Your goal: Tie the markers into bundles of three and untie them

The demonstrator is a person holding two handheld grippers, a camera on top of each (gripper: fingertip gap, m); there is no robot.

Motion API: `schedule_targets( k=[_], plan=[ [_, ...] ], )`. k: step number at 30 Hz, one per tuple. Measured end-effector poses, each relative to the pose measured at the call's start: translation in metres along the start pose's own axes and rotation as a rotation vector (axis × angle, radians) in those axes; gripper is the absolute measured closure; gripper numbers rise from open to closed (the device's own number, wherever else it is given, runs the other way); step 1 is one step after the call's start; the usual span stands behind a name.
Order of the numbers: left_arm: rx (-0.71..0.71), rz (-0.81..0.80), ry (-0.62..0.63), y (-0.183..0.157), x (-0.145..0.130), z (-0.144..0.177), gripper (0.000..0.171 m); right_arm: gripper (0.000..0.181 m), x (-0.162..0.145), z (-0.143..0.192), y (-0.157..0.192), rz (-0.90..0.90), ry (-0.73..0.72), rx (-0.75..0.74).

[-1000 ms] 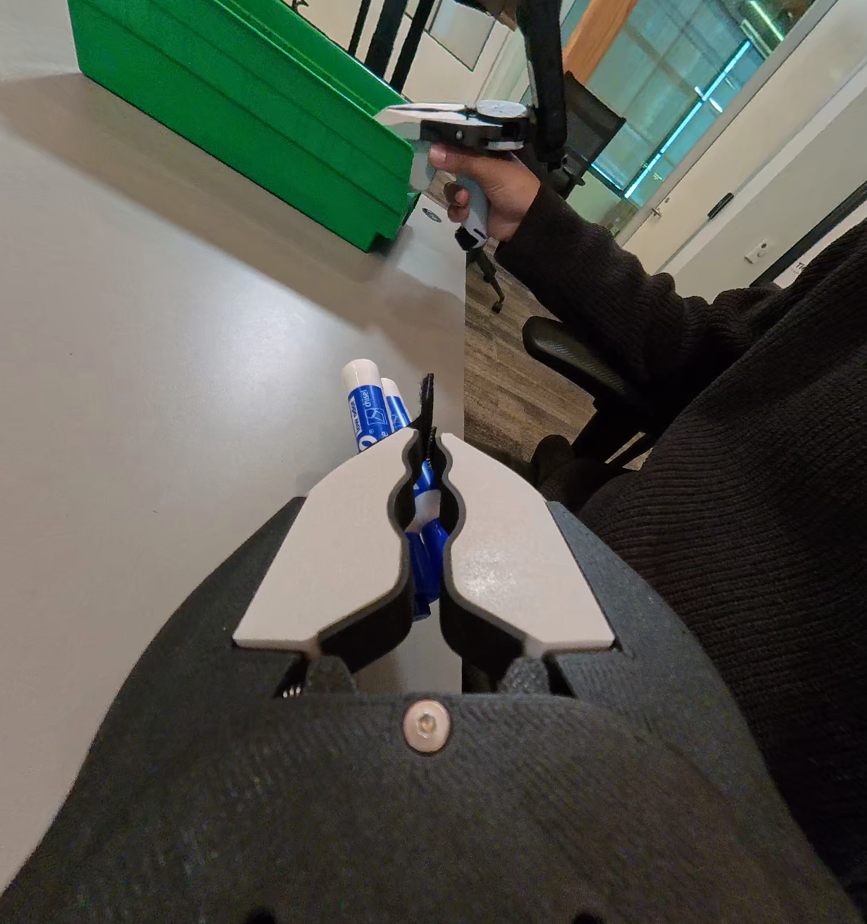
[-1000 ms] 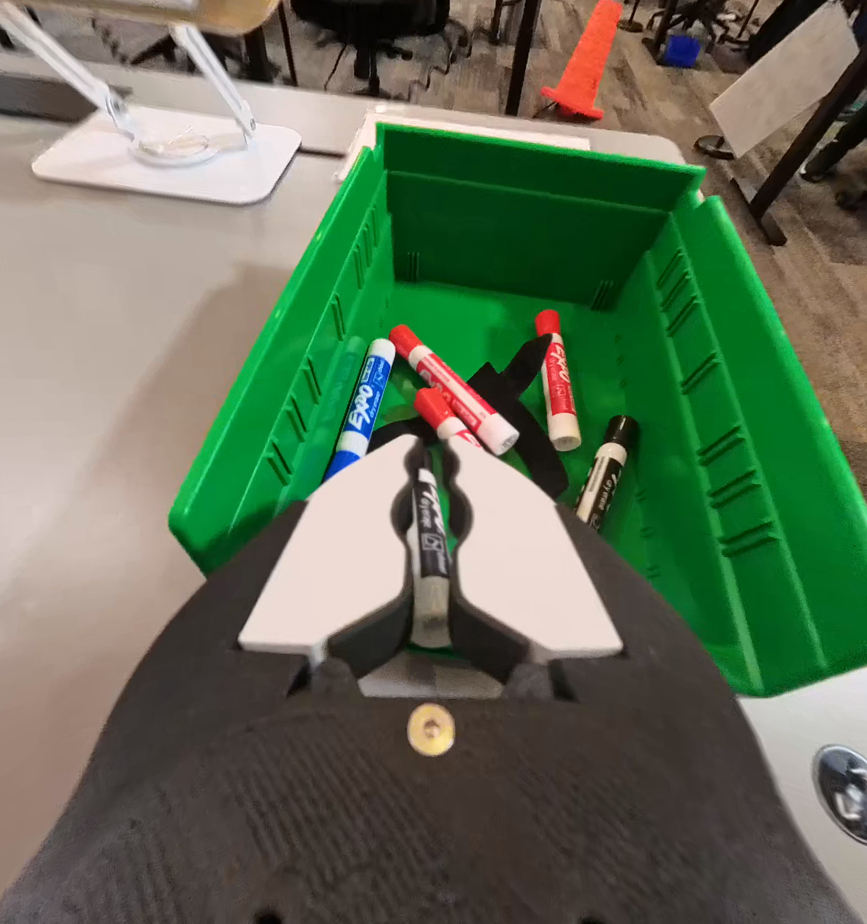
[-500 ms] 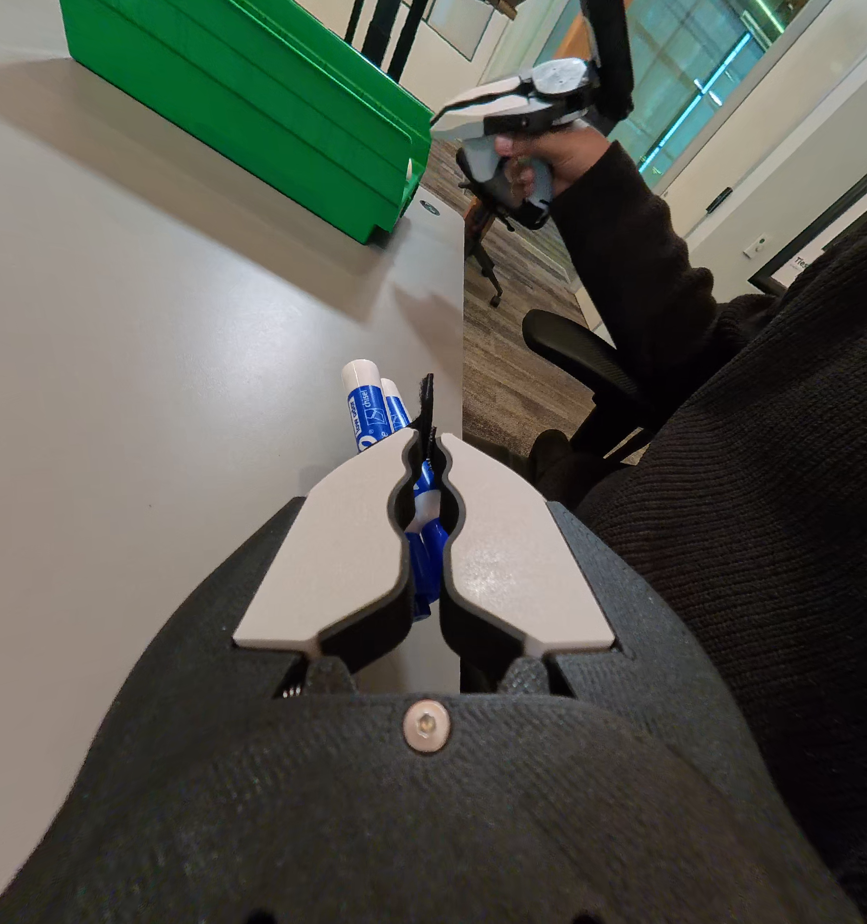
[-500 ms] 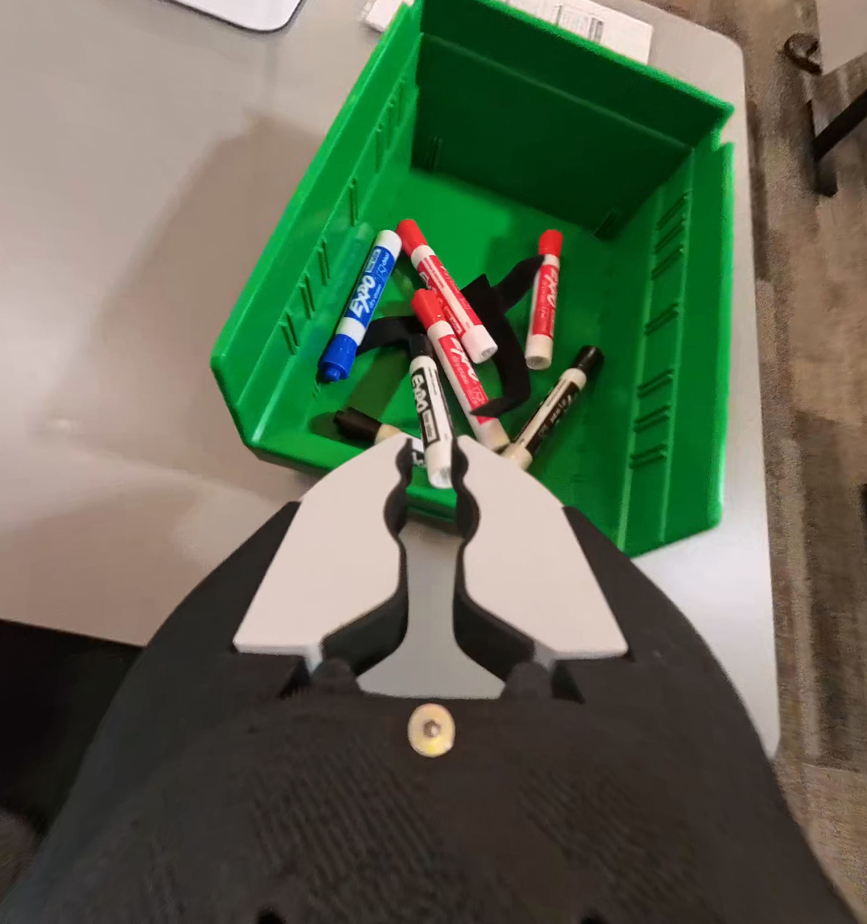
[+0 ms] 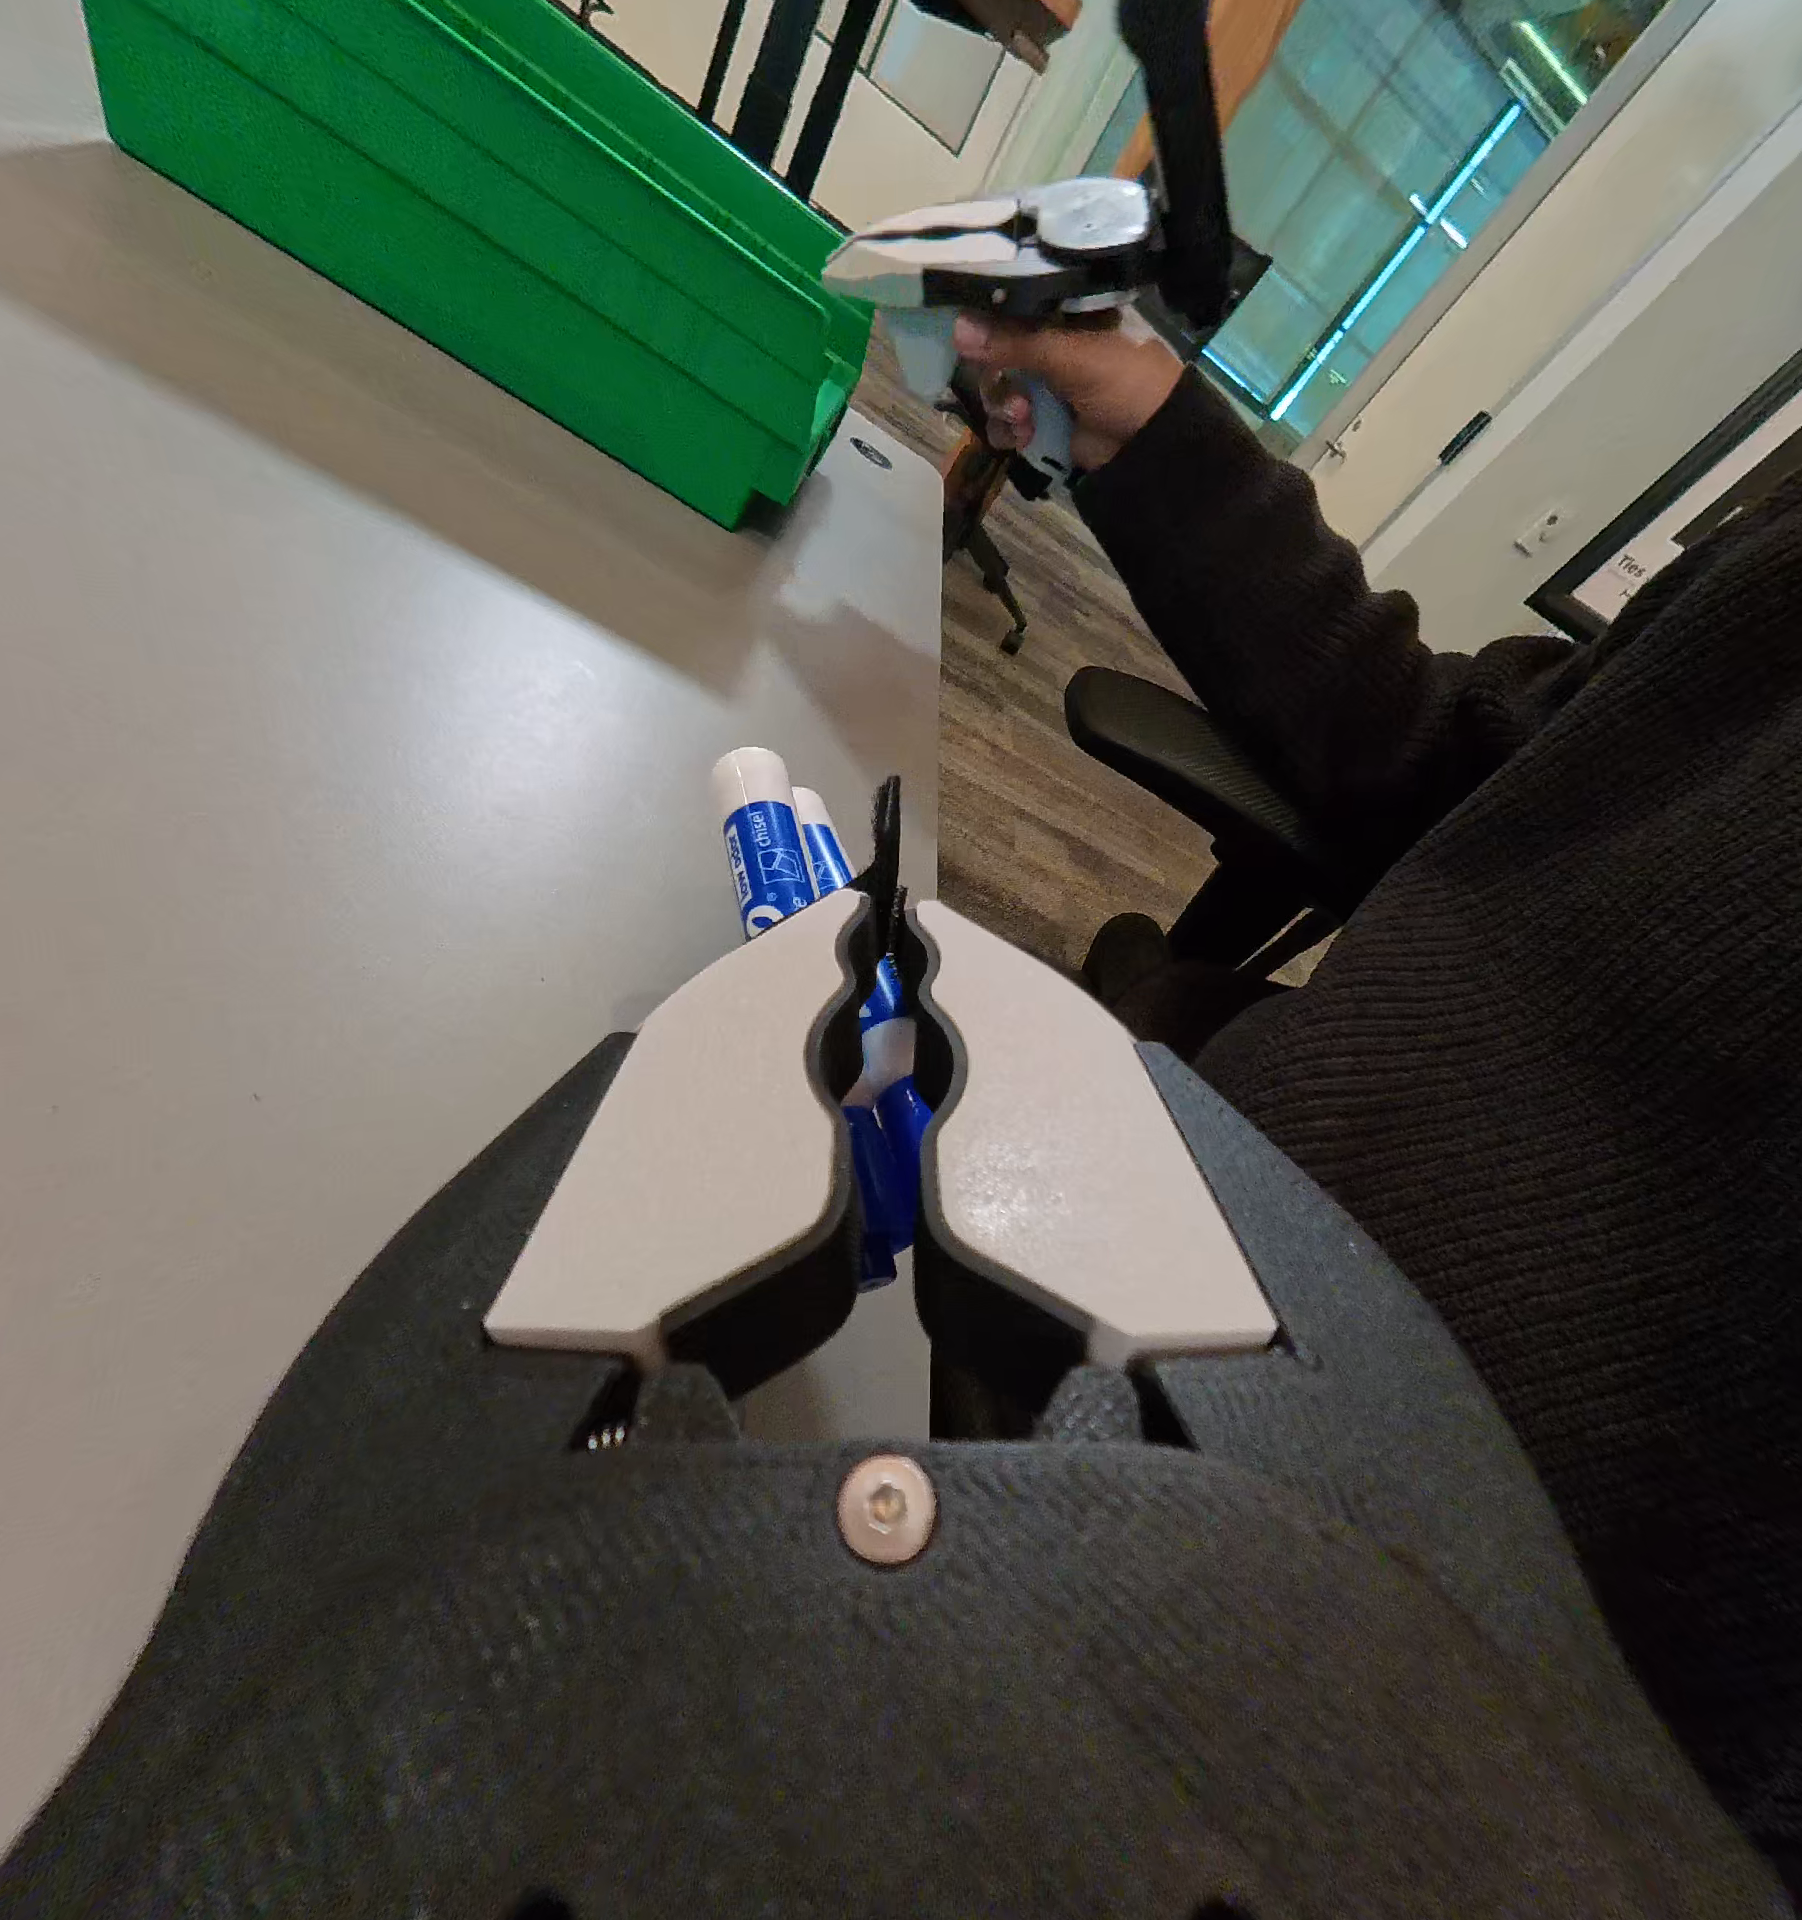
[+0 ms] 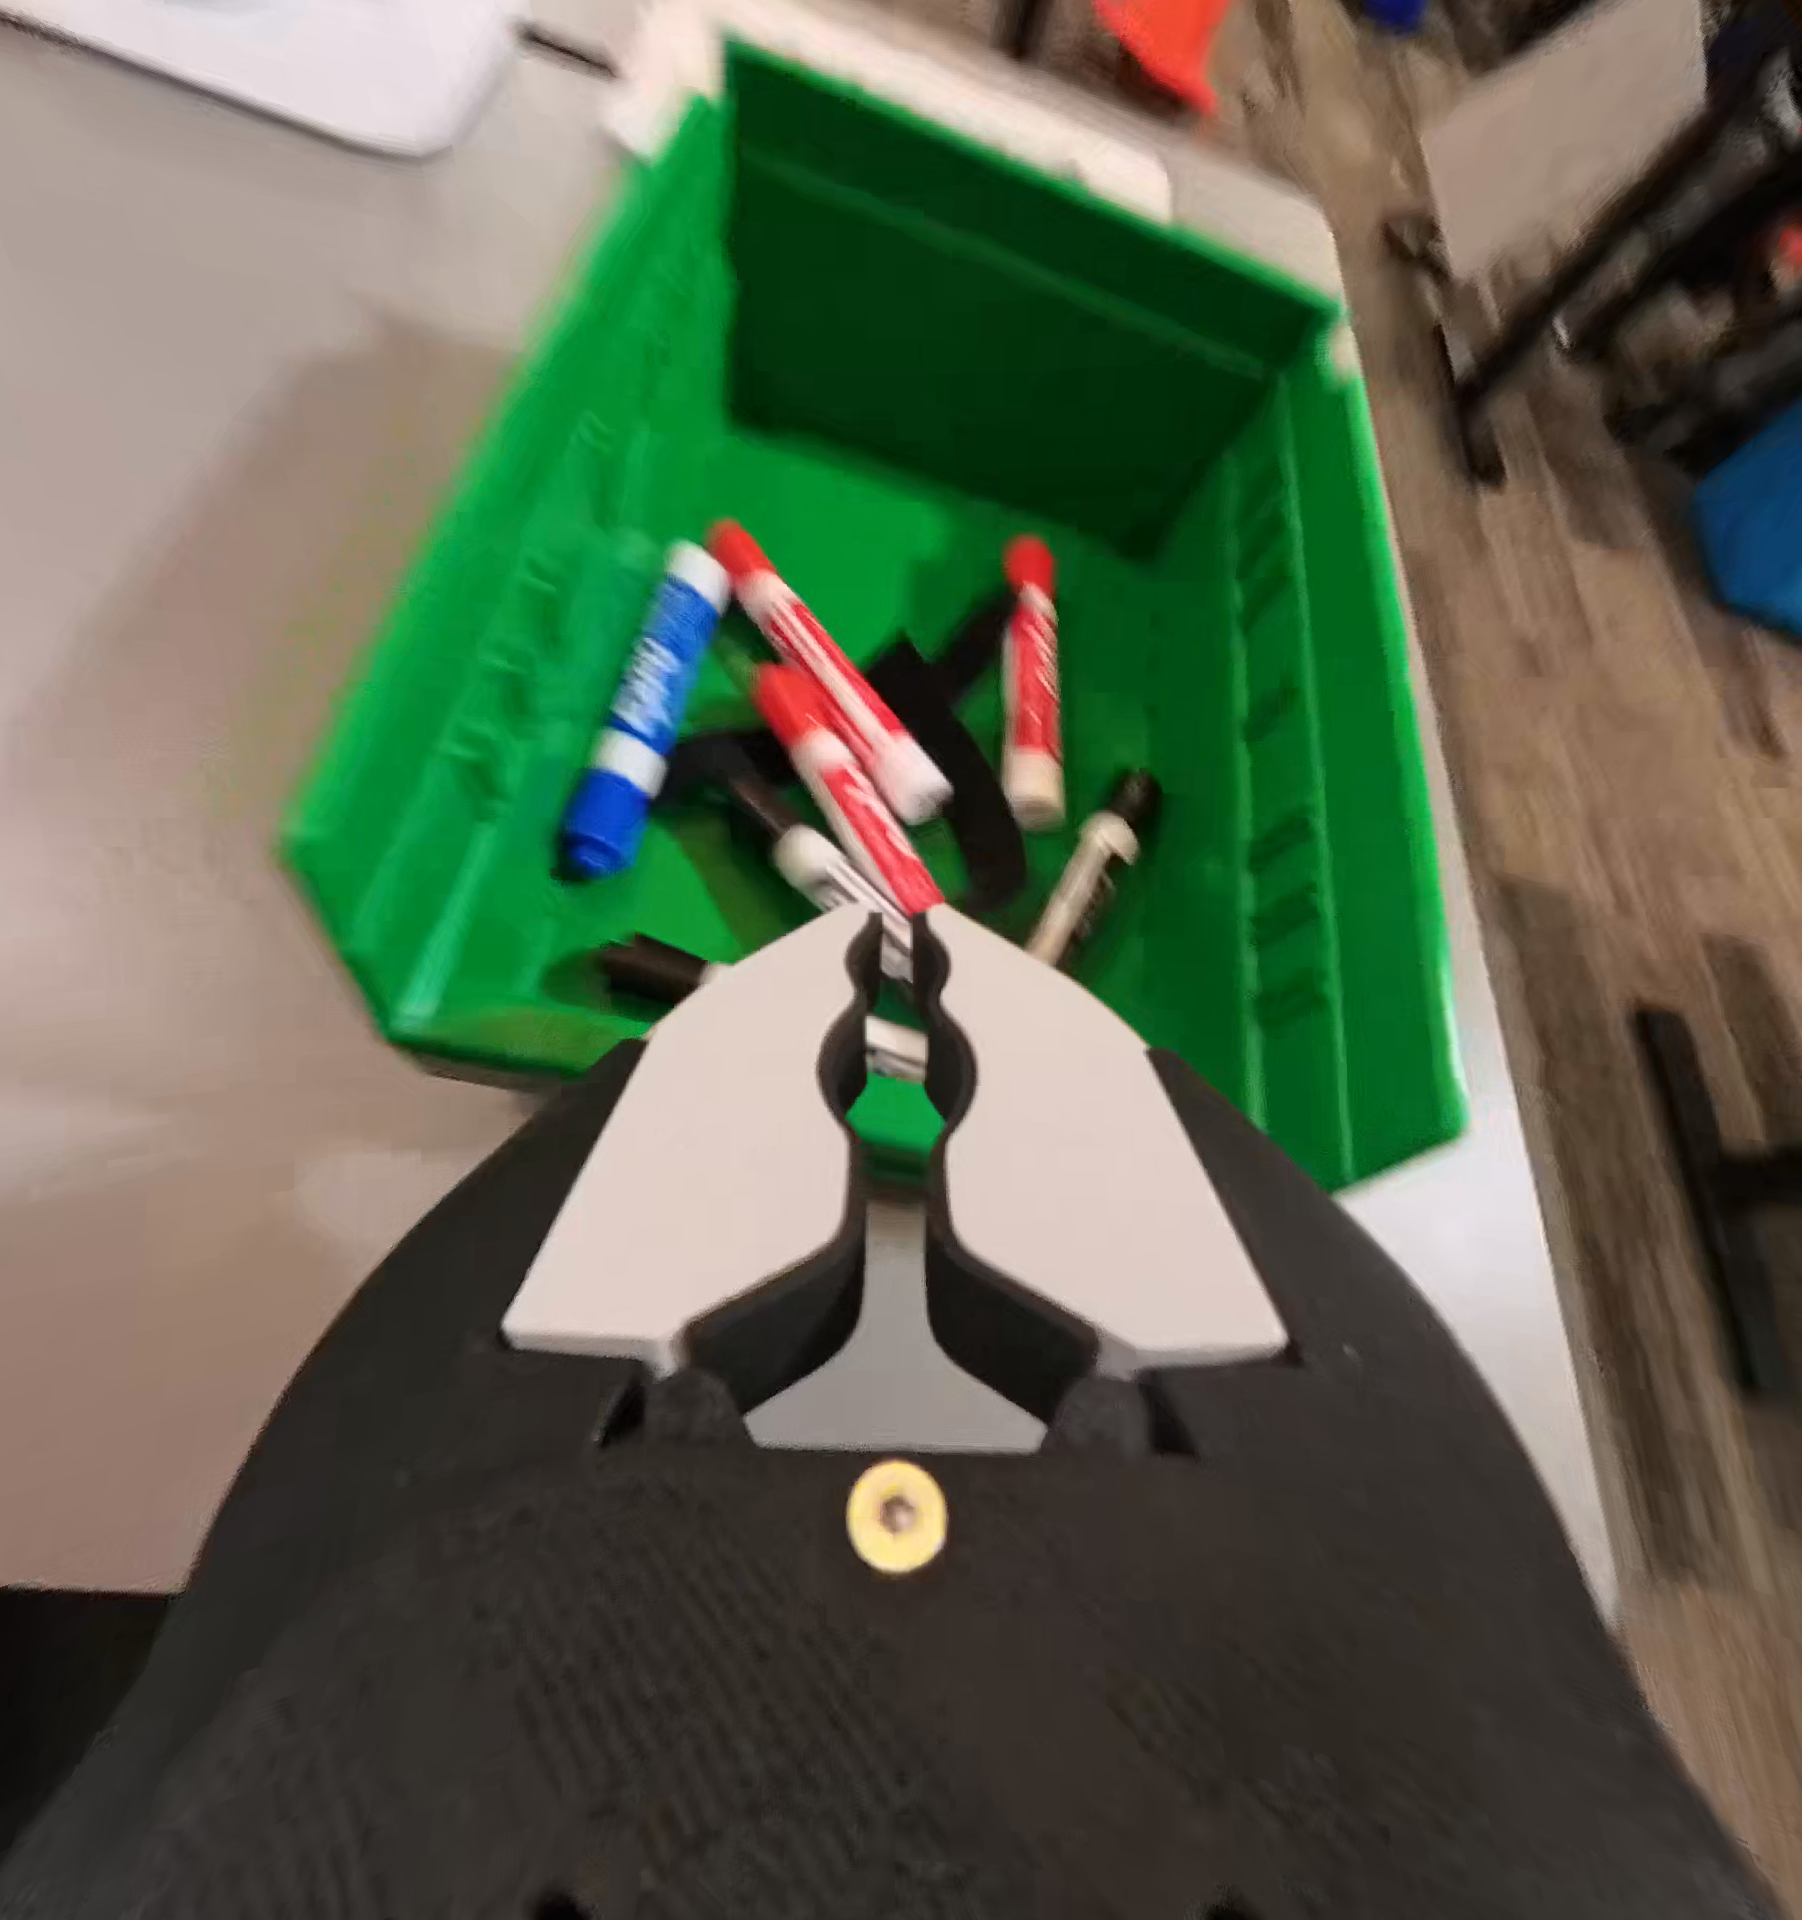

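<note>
While markers (image 6: 832, 665) fill the green bin (image 6: 990, 312), both hand-held grippers hover.

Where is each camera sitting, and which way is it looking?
Left wrist view: sits on the left tongs, low by the table edge, looking along it; tongs pinch blue markers; the person's hand and black sleeve show.
Right wrist view: sits on the right tongs, up high, looking down into the green bin of markers; no body shows.
Both share: the green bin, table and right tongs.
</note>
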State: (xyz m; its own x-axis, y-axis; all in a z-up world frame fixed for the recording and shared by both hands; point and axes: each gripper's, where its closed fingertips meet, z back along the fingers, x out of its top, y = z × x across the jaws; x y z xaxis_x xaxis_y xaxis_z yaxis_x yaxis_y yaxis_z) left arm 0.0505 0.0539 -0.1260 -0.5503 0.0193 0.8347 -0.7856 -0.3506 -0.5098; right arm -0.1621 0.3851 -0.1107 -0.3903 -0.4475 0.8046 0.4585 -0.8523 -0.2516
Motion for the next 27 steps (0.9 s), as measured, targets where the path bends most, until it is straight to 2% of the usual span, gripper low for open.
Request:
schedule_targets(
  k=[2,6,9,11,15,23,25,27],
  plan=[
    [-0.002,0.005,-0.002,0.001,0.000,0.000,0.168,0.175,0.030,0.013,0.037,0.064,-0.124,0.132],
    [-0.013,0.005,0.003,0.000,-0.001,-0.001,0.168,0.164,0.069,0.035,0.147,0.185,-0.252,0.454],
    [-0.012,-0.002,0.007,-0.001,-0.001,-0.001,0.168,0.157,0.069,0.045,0.233,0.292,-0.255,0.663],
    [-0.017,-0.008,0.009,-0.002,-0.002,0.000,0.168,0.149,0.059,0.045,0.272,0.373,-0.223,0.728],
    [-0.032,-0.010,0.006,-0.005,-0.003,0.002,0.168,0.142,0.038,0.043,0.310,0.407,-0.185,0.834],
    [-0.063,0.025,-0.036,-0.008,0.002,0.005,0.168,0.131,0.019,0.049,0.345,0.362,-0.110,1.000],
    [-0.066,0.021,-0.034,-0.009,0.001,0.004,0.168,0.132,0.015,0.049,0.352,0.388,-0.107,1.012],
    [-0.066,0.017,-0.027,-0.010,0.001,0.004,0.168,0.147,0.014,0.048,0.354,0.435,-0.125,0.995]
  ],
)
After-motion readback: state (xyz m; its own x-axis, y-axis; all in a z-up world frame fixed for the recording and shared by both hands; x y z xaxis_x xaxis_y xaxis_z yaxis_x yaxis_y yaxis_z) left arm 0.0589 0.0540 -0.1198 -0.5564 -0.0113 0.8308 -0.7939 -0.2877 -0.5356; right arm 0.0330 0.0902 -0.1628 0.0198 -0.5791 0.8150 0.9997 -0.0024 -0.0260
